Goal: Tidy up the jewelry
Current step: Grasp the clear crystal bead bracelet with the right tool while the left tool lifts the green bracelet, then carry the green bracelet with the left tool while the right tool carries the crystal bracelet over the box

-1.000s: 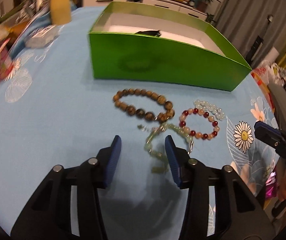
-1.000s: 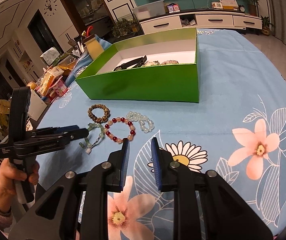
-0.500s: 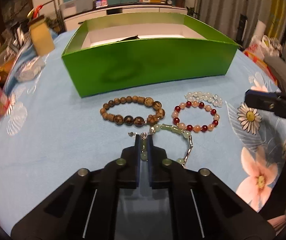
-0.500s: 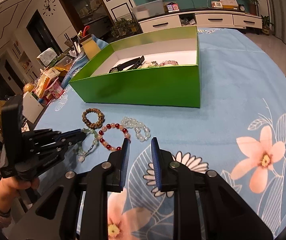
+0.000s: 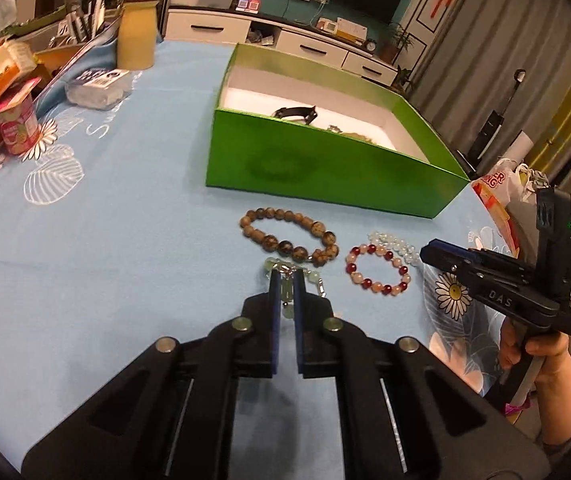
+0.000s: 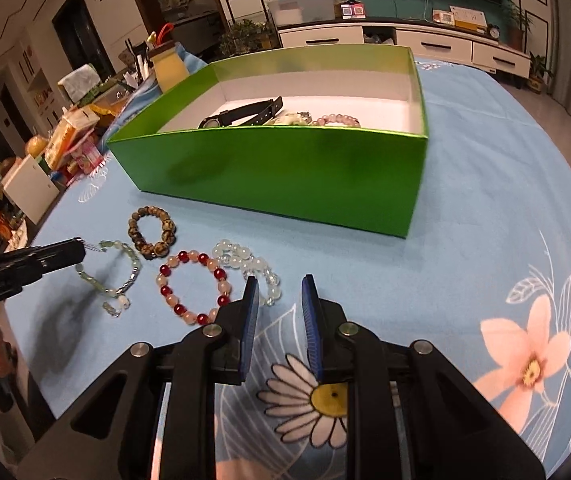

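My left gripper [image 5: 286, 280] is shut on the pale green jade bracelet [image 5: 285, 292], which hangs partly lifted off the cloth in the right wrist view [image 6: 113, 276]. A brown bead bracelet [image 5: 289, 236], a red and pink bead bracelet [image 5: 377, 274] and a clear bead bracelet [image 5: 395, 242] lie in front of the green box [image 5: 325, 168]. The box holds a black watch [image 6: 245, 114] and some beaded pieces [image 6: 335, 120]. My right gripper [image 6: 279, 284] is open and empty, just right of the clear bracelet [image 6: 245, 264].
A yellow jar [image 5: 137, 40], a pink cup [image 5: 15, 124] and packets [image 5: 97, 88] crowd the table's far left. A bag [image 5: 497, 188] sits off the right edge. The blue flowered cloth [image 6: 505, 240] stretches right of the box.
My left gripper closed on the green bracelet and has lifted it a little. My right gripper opened slightly wider and came nearer the clear bracelet.
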`<state>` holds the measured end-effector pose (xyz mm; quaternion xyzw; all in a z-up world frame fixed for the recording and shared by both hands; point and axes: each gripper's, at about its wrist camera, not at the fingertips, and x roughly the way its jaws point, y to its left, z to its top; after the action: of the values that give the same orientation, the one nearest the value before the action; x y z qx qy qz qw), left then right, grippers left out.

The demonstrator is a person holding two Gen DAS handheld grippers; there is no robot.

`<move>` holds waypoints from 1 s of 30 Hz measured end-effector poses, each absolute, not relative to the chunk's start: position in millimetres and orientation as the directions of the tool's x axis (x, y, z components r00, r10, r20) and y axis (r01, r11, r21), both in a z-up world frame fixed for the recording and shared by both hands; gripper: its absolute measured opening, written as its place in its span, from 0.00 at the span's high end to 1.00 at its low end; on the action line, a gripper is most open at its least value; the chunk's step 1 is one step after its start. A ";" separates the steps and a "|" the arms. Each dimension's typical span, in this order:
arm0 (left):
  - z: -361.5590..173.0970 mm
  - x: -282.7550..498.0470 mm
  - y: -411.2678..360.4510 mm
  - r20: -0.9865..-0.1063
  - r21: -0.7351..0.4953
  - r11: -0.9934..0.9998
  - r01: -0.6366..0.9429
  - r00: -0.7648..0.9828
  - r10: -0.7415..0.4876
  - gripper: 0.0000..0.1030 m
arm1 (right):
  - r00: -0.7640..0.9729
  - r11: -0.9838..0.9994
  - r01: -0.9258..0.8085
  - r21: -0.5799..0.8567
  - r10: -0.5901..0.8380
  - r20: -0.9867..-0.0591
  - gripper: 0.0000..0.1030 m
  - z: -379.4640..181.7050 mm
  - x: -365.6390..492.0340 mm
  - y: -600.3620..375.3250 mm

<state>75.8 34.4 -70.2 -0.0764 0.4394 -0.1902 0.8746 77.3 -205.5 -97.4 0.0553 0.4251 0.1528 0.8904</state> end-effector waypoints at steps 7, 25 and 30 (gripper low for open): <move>-75.9 77.7 33.9 -0.748 -0.306 0.919 0.250 0.534 -0.394 0.95 | 0.589 0.956 -0.258 0.137 0.268 -0.763 0.78 -102.3 84.7 -191.0; -36.2 74.1 28.0 -0.677 -0.334 0.886 0.322 0.572 -0.463 0.95 | 0.729 0.954 -0.289 0.087 0.278 -0.625 0.93 -34.3 48.6 -193.8; -18.4 75.9 27.4 -0.646 -0.353 0.870 0.344 0.583 -0.492 0.95 | 0.749 0.951 -0.272 0.145 0.304 -0.589 0.93 -16.6 43.0 -204.8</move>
<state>75.9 27.4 -18.4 -0.0948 0.3908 -0.2365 0.8845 43.0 -204.8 -16.6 0.0251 0.3191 0.1542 0.9348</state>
